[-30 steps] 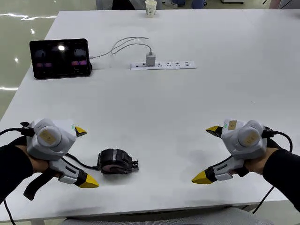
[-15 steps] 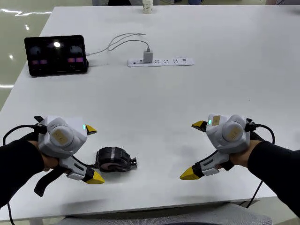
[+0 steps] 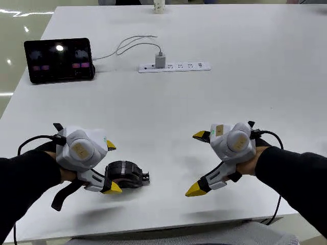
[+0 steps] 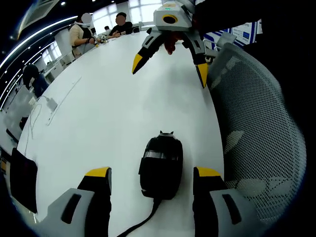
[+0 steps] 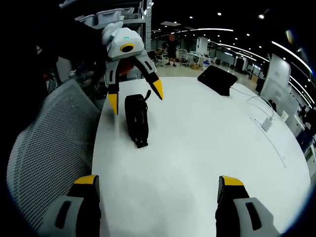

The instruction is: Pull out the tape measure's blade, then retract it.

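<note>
A black tape measure (image 3: 125, 174) lies on the white table (image 3: 168, 107) near its front edge, blade end pointing right, with no blade drawn out. My left gripper (image 3: 111, 167) is open, its yellow-tipped jaws either side of the case's rear end; I cannot tell whether they touch it. In the left gripper view the tape measure (image 4: 160, 165) sits between that gripper's jaws (image 4: 153, 173), a black strap trailing back. My right gripper (image 3: 195, 162) hovers open to the right, holding nothing. The right gripper view looks past its own gripper (image 5: 158, 180) at the tape measure (image 5: 137, 118) and the left gripper (image 5: 136, 97).
A dark tablet (image 3: 59, 60) stands at the back left. A white power strip (image 3: 173, 66) with a charger and cable lies mid-table, and a paper cup (image 3: 159, 6) at the far edge. A grey mesh chair (image 4: 256, 128) is at the near edge.
Both grippers have moved inward. The left one has come up to the tape measure and now has its jaws either side of the case. The tape measure has stayed put.
</note>
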Tool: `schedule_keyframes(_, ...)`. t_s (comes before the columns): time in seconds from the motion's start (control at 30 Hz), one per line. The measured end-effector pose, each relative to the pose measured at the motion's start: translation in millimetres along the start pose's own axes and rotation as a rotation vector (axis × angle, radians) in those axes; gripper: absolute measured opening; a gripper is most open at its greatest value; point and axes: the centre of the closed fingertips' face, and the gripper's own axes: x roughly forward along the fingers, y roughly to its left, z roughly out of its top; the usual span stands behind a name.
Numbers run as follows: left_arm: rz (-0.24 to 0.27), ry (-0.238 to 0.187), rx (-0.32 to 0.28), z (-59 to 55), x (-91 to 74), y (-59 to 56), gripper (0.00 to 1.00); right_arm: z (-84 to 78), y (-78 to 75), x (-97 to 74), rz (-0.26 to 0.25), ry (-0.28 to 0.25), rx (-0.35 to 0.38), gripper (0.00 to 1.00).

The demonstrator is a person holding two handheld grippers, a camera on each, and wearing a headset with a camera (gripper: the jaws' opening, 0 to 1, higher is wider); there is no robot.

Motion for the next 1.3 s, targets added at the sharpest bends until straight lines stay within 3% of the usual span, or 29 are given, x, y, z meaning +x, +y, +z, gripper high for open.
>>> schedule_keyframes(0.17,-0.013,0.009,-0.002,1.7,3.3,1.2,0.54,3.6,-1.2,6.4,0.008,0.003,0.003,0.99)
schedule_keyframes(0.27,-0.009,0.015,0.004,2.2,7.4,0.3,0.42,6.7,0.9,11.8,0.019,0.008,-0.035,0.99)
schedule_keyframes(0.4,-0.022,0.024,0.023,3.2,9.6,-3.6,0.41,13.1,4.8,19.2,0.03,0.005,-0.048,0.99)
schedule_keyframes(0.53,-0.057,0.031,0.04,5.1,11.9,-12.0,0.3,19.0,9.8,24.7,0.045,0.004,-0.034,0.99)
schedule_keyframes(0.8,-0.017,0.042,0.059,1.8,15.0,-12.3,0.3,18.3,12.6,33.1,0.059,0.018,-0.047,0.99)
schedule_keyframes(1.0,-0.034,0.033,0.007,1.8,14.3,-9.5,0.3,17.8,13.0,44.3,0.068,0.027,-0.03,0.99)
schedule_keyframes(1.1,-0.041,0.04,0.015,2.1,14.6,-10.7,0.29,22.0,16.3,51.4,0.079,0.026,-0.03,0.99)
schedule_keyframes(1.2,-0.04,0.05,0.015,2.1,15.4,-10.4,0.29,25.5,21.3,57.1,0.097,0.023,-0.057,0.83)
schedule_keyframes(1.3,-0.043,0.051,0.01,1.8,15.1,-10.3,0.29,28.0,23.2,63.5,0.107,0.023,-0.072,0.84)
